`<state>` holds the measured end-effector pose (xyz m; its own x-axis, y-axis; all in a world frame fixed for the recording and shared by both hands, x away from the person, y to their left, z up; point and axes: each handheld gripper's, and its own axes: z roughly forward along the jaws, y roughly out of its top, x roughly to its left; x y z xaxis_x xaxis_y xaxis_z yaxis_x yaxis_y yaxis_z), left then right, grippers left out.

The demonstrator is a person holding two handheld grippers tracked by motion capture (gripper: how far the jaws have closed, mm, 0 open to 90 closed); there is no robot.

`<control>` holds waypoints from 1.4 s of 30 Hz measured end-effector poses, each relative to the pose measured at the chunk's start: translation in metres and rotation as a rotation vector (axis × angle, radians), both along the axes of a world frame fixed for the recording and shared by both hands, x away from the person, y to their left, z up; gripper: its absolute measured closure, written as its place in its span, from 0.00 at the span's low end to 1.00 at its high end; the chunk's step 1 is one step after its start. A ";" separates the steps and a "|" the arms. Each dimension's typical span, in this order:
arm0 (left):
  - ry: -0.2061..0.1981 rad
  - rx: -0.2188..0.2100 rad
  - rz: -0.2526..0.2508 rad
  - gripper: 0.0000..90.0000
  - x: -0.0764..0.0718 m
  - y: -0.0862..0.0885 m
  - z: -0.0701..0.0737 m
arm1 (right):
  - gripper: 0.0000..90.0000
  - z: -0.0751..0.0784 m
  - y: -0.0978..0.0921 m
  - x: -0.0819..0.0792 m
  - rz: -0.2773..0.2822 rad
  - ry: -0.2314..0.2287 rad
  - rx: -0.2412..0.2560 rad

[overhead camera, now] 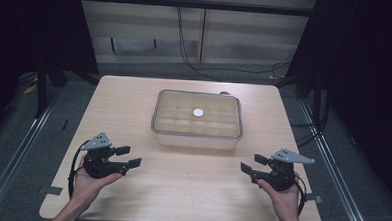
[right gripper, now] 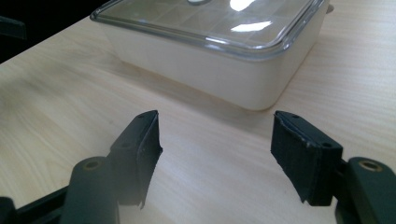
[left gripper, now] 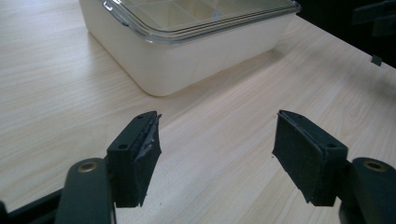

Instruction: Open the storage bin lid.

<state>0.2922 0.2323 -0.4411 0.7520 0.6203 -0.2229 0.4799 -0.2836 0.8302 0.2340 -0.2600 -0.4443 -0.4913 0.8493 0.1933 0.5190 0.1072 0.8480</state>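
Dark curtains close in both sides of the room, and a pale panelled wall with a black cable [overhead camera: 183, 42] hanging down it stands behind your bench [overhead camera: 134, 103], a light wood top with grey floor around it.

Your box [overhead camera: 197, 120] sits near the middle of the bench, a little toward the far edge. It is a cream-white rectangular container with a clear lid [overhead camera: 198, 104], and through the lid you can see a grid of compartments. A small round white thing [overhead camera: 198, 112] shows at the centre of the lid area; whether it lies on the lid or under it, you cannot tell from these views.

Your left tool [overhead camera: 130, 156] is held in your left hand [overhead camera: 92, 178] over the near left part of the bench, jaws spread wide with bare wood between them, pointing toward the middle. In the left gripper view one near corner of the box [left gripper: 163, 70] lies ahead of the jaws, well apart from them.

Your right tool [overhead camera: 253, 163] is held in your right hand [overhead camera: 280, 194] over the near right part, jaws likewise spread and gripping nothing. In the right gripper view the box [right gripper: 224, 77] sits ahead, apart from the jaws.
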 end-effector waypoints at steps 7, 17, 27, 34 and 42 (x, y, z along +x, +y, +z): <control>0.038 0.000 0.011 0.28 0.013 -0.003 0.003 | 0.37 0.016 0.003 0.019 -0.013 -0.022 0.001; 0.019 0.032 0.036 0.31 0.030 -0.003 0.015 | 0.34 0.037 -0.015 0.040 -0.041 -0.036 0.012; 0.042 0.037 0.055 0.29 0.061 -0.009 0.014 | 0.31 0.032 -0.012 0.071 -0.020 0.032 -0.029; 0.047 0.072 0.059 0.28 0.078 -0.016 0.010 | 0.26 0.033 -0.007 0.089 -0.022 0.037 -0.019; 0.077 0.075 0.072 0.26 0.100 -0.022 0.009 | 0.28 0.036 -0.001 0.115 -0.019 0.054 -0.050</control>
<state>0.3918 0.2106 -0.4326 0.6870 0.6894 -0.2297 0.5631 -0.3054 0.7679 0.3489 -0.2608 -0.4081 -0.4649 0.8676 0.1766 0.5662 0.1380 0.8126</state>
